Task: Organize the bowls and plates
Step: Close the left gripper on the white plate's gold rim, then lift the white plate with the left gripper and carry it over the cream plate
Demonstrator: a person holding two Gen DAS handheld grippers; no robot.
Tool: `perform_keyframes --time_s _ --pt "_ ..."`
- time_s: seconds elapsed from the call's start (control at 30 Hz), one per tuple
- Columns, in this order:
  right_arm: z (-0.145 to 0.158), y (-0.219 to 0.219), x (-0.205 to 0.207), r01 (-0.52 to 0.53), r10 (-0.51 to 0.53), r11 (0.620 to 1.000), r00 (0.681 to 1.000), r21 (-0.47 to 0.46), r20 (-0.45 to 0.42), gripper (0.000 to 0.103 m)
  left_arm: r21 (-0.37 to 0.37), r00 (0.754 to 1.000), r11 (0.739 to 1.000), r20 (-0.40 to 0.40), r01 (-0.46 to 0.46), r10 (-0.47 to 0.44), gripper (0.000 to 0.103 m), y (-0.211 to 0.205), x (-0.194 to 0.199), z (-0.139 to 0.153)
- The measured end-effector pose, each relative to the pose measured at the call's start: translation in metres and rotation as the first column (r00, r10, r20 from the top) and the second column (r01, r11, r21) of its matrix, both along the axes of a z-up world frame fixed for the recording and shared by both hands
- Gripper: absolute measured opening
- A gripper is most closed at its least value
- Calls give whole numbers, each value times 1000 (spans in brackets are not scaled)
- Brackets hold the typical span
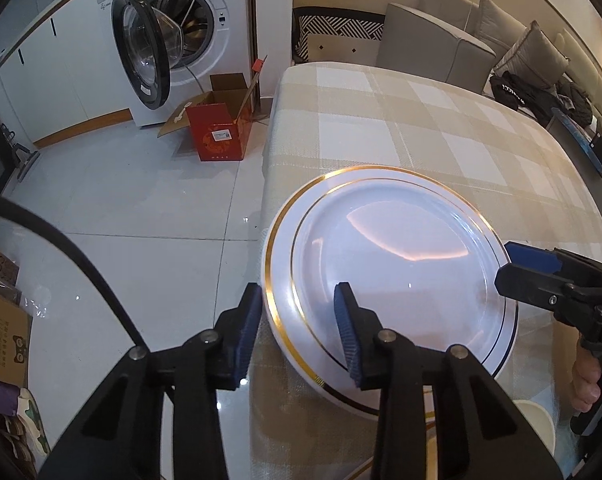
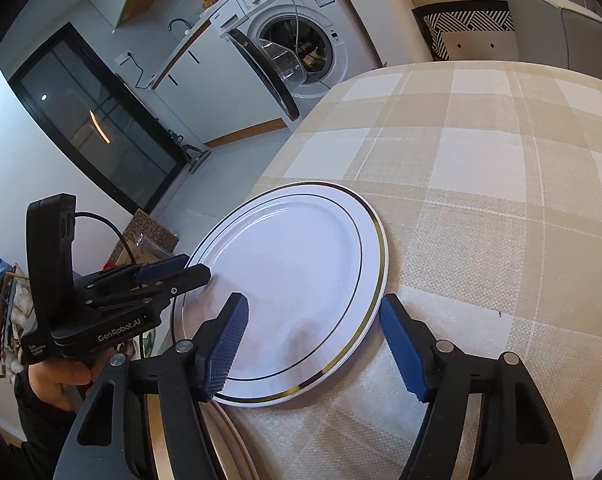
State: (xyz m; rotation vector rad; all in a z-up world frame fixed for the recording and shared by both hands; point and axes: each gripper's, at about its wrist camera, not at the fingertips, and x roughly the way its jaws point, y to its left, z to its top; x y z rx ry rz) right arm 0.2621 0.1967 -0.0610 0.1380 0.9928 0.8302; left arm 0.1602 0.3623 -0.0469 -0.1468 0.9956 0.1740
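Plate [image 1: 389, 264], white with two thin gold rings, lies flat on the counter [image 1: 441, 128], close to the counter's edge on the side toward the floor. The counter is covered with a beige and white checked cloth.

The left claw [image 1: 299, 330] stands over the near rim of the plate. Its two blue pads are on either side of the rim: the outer pad sits just outside the plate edge, and the inner pad is over the plate's flat part, inside the gold rings. A clear gap shows between the pads and the rim, so the claw is spread and pinches nothing.

The right claw [image 2: 313, 344] straddles the opposite part of the rim. One blue pad [image 2: 225, 348] is over the inner surface of the plate, the other is outside the rim, over the cloth. These pads also stand apart from the rim, so this claw is spread too, wider than the left one. In the left wrist view its tip shows at the right side of the plate.

Beside the plate, near the bottom of both views, part of another gold-rimmed dish [image 2: 229, 440] shows. A washing machine [image 1: 181, 40] with its door open stands on the floor beyond the counter, and a red box [image 1: 221, 132] is near it.
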Motion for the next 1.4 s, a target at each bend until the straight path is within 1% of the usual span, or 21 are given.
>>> perform_keyframes --time_s 0.13,0.23,0.3,0.4,0.47,0.57,0.7,0.87,0.97,1.03,1.1,1.13,1.3,1.37,1.4 --pt "3 1 -4 -3 3 1000 1000 -11 23 70 25 1000 1000 12 -1 1 36 -2 -3 3" --pt "2 3 -6 -3 4 1000 999 -25 32 67 37 1000 999 2 6 -6 36 -3 -4 1" --pt "0 2 -6 2 -1 999 1000 -37 31 60 36 1000 999 -8 9 -9 36 -3 -5 -1" --pt "-3 -1 -3 9 -9 1000 1000 -15 -5 58 17 1000 1000 -29 4 -4 35 -1 -5 -6" --pt "-4 -4 0 12 -12 1000 1000 2 -27 58 13 998 1000 -60 10 -9 36 -1 -3 -11" --pt "-5 -9 6 19 -16 999 997 40 -72 58 4 998 1000 -59 13 -13 35 0 -2 -10" --pt "-6 -11 7 12 -8 998 997 58 -79 57 31 998 999 -57 21 -19 35 -4 0 -10" --pt "-5 -10 -1 14 -13 999 999 32 -36 57 27 999 999 -37 31 -30 34 -4 -3 -6" --pt "-3 -4 -5 11 -11 999 1000 -37 13 52 33 998 999 -46 33 -31 34 -5 -2 -7" --pt "-1 1 -8 8 -4 996 999 -90 48 52 24 998 999 -58 32 -31 34 -3 0 -11" --pt "0 4 -10 17 -4 989 996 -149 91 52 31 998 999 -55 32 -30 34 -3 0 -10" --pt "-1 5 -10 15 1 987 995 -160 99 52 32 998 999 -56 32 -30 34 -3 -1 -10" --pt "-1 4 0 0 10 987 998 -160 63 52 17 998 999 -59 37 -36 34 -1 1 -11" --pt "-2 4 6 -14 18 992 999 -127 33 53 7 997 999 -58 47 -46 34 -2 3 -11" --pt "-2 3 7 -15 17 993 1000 -114 23 53 19 997 999 -59 47 -46 34 -4 3 -11"
